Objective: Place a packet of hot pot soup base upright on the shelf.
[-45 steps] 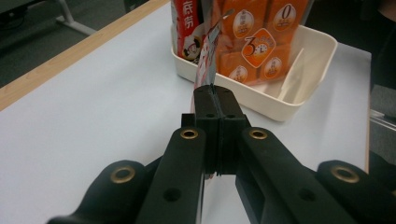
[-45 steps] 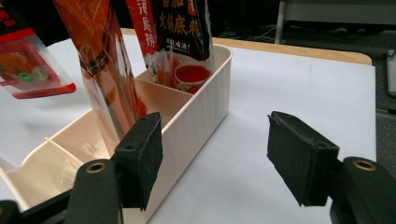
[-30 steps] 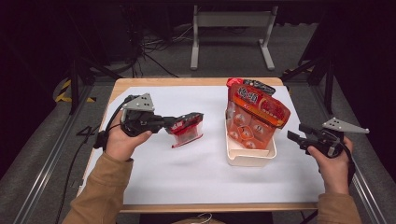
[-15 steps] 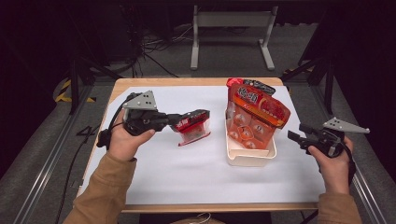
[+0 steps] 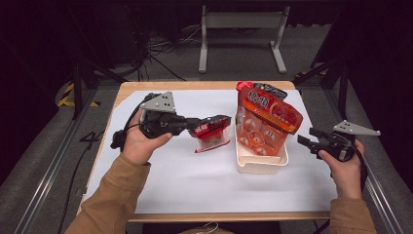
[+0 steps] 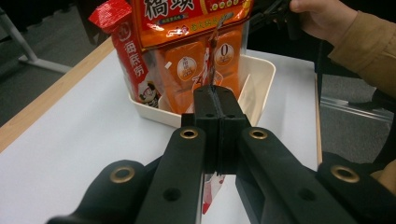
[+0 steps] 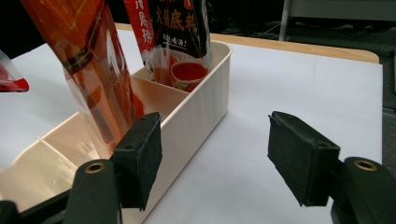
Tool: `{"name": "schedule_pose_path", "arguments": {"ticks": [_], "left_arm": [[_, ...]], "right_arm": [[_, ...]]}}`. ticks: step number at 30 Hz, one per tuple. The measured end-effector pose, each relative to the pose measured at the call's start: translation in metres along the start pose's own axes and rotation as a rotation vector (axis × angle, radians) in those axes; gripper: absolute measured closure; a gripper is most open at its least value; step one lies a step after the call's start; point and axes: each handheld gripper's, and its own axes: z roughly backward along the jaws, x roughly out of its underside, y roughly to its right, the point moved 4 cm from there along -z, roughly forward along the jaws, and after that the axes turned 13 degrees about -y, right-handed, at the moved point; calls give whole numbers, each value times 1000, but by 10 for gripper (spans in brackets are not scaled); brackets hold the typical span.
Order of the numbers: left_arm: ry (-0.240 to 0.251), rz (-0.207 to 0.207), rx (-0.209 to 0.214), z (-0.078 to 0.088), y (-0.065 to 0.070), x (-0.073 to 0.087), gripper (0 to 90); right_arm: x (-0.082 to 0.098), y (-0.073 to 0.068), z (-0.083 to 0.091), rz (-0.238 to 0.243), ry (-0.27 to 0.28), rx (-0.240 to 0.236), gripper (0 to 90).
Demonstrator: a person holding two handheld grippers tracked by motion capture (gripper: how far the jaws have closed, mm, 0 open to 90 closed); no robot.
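We are carrying a small red and clear packet toward the cream bin, by our judgement to stow it. The left gripper has its fingers clamped tight on the packet's top edge, holding it just above the middle of the desk, left of the bin. Next it must clear the rim and drop into a free section beside the orange bag. The right gripper waits open and empty near the desk's right edge.

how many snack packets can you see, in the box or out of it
3 that I can tell. An orange packet and a red-and-black packet stand in the cream box; a small red packet is held by the left gripper beside it. Others may be hidden behind them.
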Motion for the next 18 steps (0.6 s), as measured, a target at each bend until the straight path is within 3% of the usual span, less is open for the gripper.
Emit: {"name": "schedule_pose_path", "arguments": {"ticks": [18], "left_arm": [[5,-72,31,-15,10,-34,900]], "right_arm": [[-5,2,-11,12,-35,-1,342]]}}
